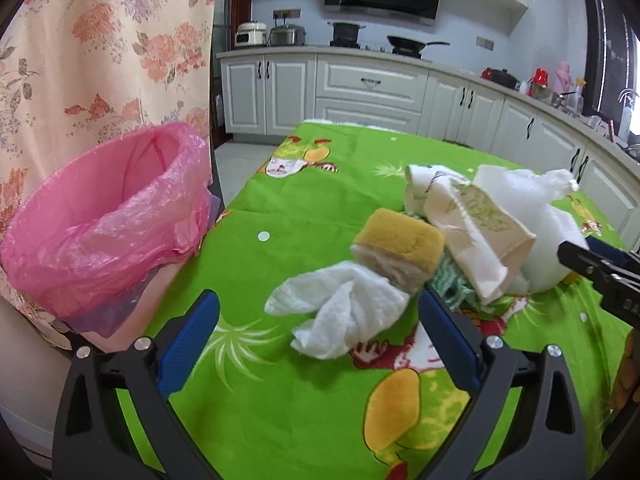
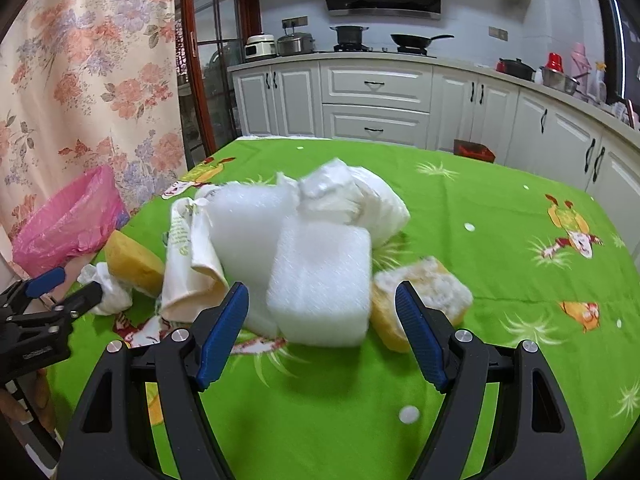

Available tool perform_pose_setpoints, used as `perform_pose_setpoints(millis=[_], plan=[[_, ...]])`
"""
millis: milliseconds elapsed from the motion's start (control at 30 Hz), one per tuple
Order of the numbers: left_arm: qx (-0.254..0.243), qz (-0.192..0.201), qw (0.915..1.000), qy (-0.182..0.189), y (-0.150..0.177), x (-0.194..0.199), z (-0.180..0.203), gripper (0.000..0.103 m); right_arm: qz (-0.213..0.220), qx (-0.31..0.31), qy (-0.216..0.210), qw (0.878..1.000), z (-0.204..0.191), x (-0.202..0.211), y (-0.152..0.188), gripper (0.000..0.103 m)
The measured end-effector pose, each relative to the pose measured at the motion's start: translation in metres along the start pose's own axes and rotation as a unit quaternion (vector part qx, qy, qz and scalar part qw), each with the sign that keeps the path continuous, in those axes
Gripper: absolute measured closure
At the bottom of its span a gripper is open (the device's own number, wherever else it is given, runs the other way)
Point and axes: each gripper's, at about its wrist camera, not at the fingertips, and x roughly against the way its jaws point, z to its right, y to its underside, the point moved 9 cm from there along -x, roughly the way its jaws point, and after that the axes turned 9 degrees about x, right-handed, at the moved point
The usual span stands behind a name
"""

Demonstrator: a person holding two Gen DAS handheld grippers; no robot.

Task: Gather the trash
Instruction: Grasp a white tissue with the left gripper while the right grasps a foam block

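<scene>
— Filling the bottom of the left wrist view: left gripper (image 1: pixel 320 340), blue fingers (image 1: pixel 188 344) standing wide apart, gripping nothing, framing a crumpled white tissue (image 1: pixel 340 312) lying on the green tablecloth (image 1: pixel 300 208).

— And lower centre of the right wrist view: right gripper (image 2: pixel 322 340), jaws also spread, clamping nothing, a white foam block (image 2: pixel 320 276) sitting between the tips, not seen pressing on either pad.

— Sitting at the left edge, beside the table: bin lined with a pink bag (image 1: pixel 100 216), mouth gaping open.

— Piling up mid-table: white plastic bag (image 2: pixel 360 196), patterned paper wrapper (image 1: pixel 472 232), yellow sponge (image 1: pixel 400 248) touching the tissue.

— Lying just right of the foam block: second yellow sponge (image 2: pixel 424 300), partly hiding behind the right finger.
</scene>
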Motion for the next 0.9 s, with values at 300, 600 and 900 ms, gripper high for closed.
perform_pose_setpoints(millis=[300,600,900], plan=[[-0.014,-0.038,0.9988,0.027,0.008,-0.023,0.013,0.059,0.001,0.004,-0.001,1.000,-0.002,-0.004,0.003,0.054],[-0.018,-0.002,0.9986,0.050,0.014,0.010,0.022,0.083,0.035,-0.006,-0.020,0.999,-0.002,0.027,0.004,0.054],[-0.022,0.038,0.9975,0.055,0.021,0.055,0.015,0.083,0.055,-0.003,-0.035,0.998,-0.013,0.061,0.008,0.055]])
